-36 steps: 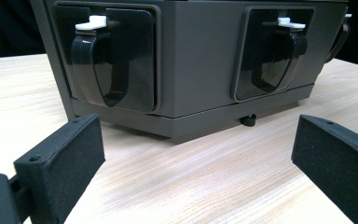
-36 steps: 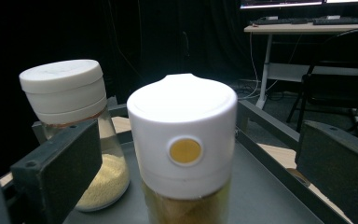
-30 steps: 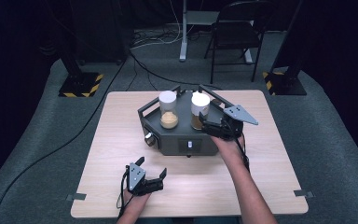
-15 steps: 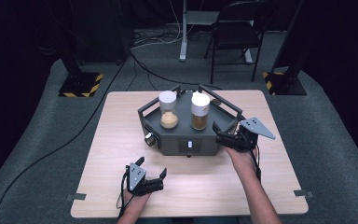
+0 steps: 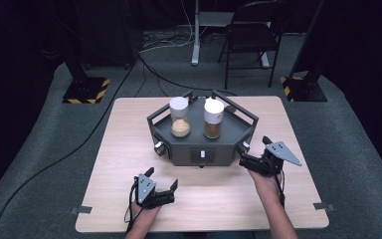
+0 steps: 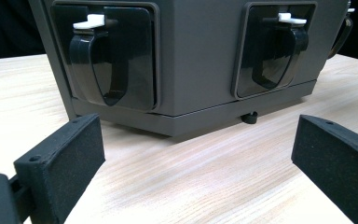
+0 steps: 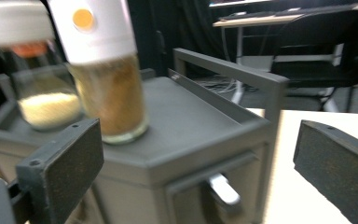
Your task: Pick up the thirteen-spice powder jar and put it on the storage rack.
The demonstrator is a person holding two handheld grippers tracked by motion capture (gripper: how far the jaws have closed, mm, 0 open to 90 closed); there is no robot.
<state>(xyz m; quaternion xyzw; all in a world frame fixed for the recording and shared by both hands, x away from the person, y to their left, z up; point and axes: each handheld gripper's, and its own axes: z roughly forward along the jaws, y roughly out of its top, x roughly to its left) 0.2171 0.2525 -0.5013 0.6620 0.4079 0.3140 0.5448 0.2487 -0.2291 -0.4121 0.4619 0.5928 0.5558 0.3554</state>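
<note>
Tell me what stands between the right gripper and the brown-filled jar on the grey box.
The raised rail on the grey box's right edge crosses between the open right gripper and the brown-filled jar. The gripper is beside the box, below the jar's level.

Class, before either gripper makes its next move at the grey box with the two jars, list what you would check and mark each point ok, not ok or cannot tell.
1. Right gripper open and empty: ok.
2. Left gripper open and empty, short of the box: ok.
3. Both jars upright on the grey box: ok, the pale-grain jar and the brown-grain jar stand side by side.
4. Jar lids fully tight: cannot tell.
5. Box sits flat on the table: ok.
6. Right gripper view sharp enough to aim: not ok, blurred.
</note>
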